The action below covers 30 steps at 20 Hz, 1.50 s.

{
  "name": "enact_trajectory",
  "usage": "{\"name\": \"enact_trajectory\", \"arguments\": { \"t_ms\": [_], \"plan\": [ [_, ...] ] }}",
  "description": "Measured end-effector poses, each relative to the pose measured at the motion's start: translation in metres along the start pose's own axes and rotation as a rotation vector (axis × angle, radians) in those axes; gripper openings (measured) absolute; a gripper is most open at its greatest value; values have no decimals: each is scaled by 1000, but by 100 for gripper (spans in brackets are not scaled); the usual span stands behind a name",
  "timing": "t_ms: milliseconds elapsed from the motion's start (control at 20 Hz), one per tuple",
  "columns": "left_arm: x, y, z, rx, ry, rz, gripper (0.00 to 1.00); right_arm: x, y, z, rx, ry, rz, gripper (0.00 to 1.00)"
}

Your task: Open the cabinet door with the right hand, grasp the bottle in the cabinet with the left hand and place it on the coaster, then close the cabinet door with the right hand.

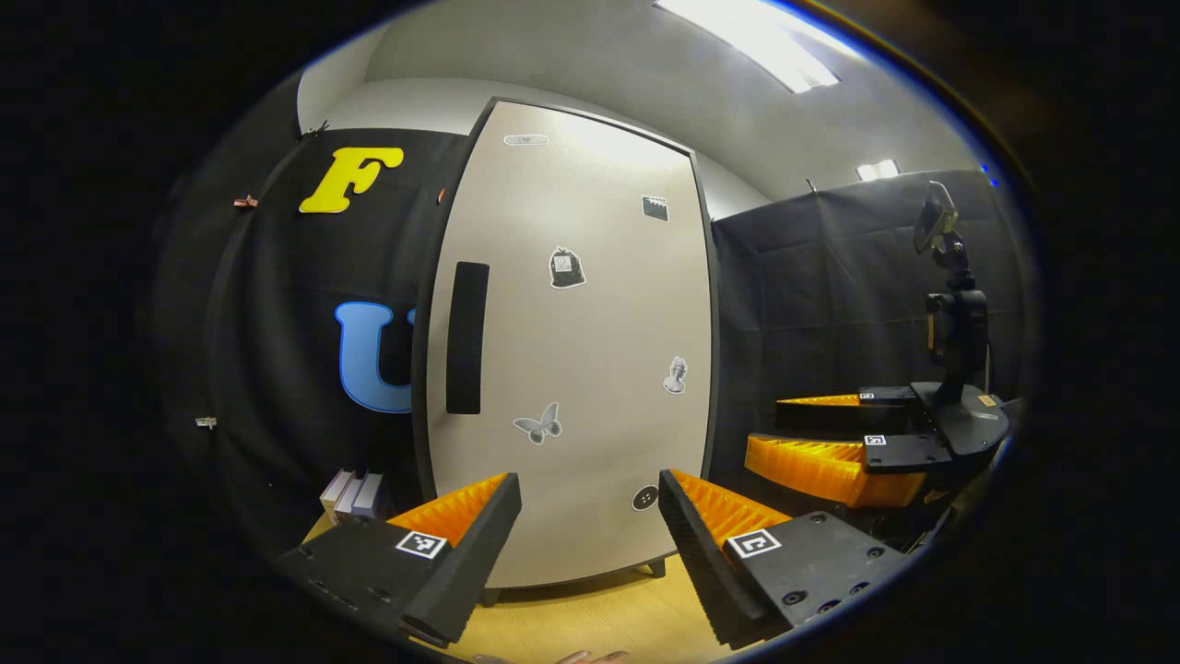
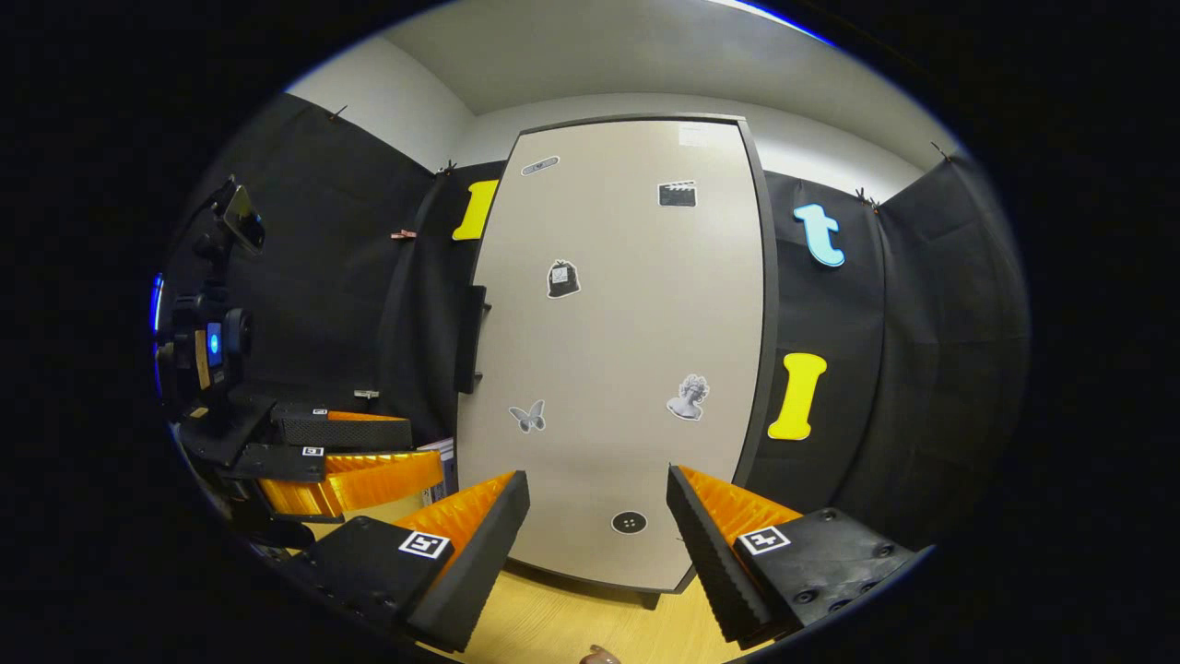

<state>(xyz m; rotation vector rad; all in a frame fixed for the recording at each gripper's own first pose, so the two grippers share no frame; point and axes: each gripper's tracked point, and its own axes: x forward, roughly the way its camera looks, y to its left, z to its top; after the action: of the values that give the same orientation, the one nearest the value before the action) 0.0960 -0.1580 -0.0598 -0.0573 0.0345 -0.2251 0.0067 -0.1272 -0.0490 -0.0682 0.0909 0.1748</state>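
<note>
Facing the shut cabinet door (image 1: 572, 350), both grippers' fingers spread and empty, its inside hidden.

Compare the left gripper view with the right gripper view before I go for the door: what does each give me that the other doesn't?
Left gripper view: a ceiling light and the right gripper, open, off to the side. Right gripper view: the left gripper, open, and the handle seen side-on, standing off the door. Shared: the cabinet door closed, stickers on it, the wooden table under it.
</note>
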Motion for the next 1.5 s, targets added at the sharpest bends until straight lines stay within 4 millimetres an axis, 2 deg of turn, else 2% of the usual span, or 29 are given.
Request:
{"name": "enact_trajectory", "arguments": {
  "t_ms": [1500],
  "plan": [
    [-3, -3, -2, 25, 6, -7, 94, -1, 2, 0, 20, 14, -2, 97]
  ]
}}
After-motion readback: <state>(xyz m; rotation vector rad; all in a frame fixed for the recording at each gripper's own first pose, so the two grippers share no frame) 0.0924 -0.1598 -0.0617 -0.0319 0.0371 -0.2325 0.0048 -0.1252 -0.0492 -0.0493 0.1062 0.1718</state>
